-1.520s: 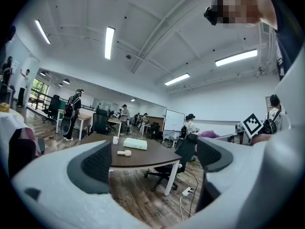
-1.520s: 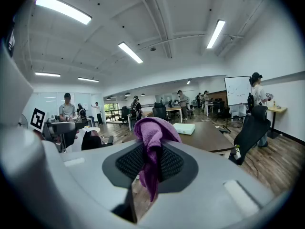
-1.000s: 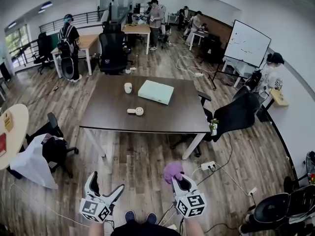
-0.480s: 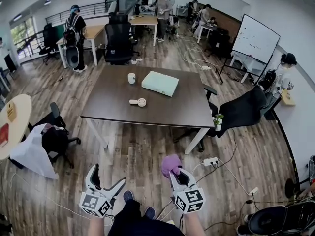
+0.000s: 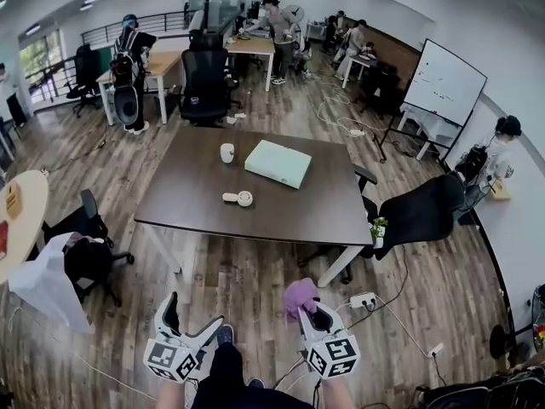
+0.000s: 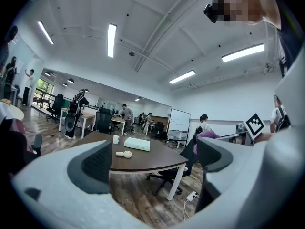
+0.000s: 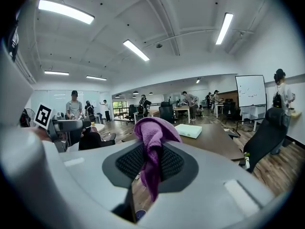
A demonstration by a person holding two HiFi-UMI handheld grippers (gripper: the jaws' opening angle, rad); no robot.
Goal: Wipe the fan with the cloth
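Wooden floor: bare boards lie open between the grippers and the table's near edge; cables trail at 4 o'clock;
Dark table: at 12 o'clock from the grippers, well apart; straight near edge on white legs; top mostly bare;
Whiteboard: at 2 o'clock; faint marks, not legible;
Black office chair: just beside the table's right edge, at its 3 o'clock;
Chair draped in white: at 9 o'clock, apart from the table's left corner;
Pale green box: on the table's far half; no label readable;
Left gripper: jaws released and spread wide, nothing between them; black-and-white square marker on its cube;
Right gripper: jaws clenched on the purple cloth, which bunches above the pads and hangs down between them;
White mug: at the box's 10 o'clock;
Fan: small, white, lying on the table at the box's 7 o'clock; well apart from the cloth.
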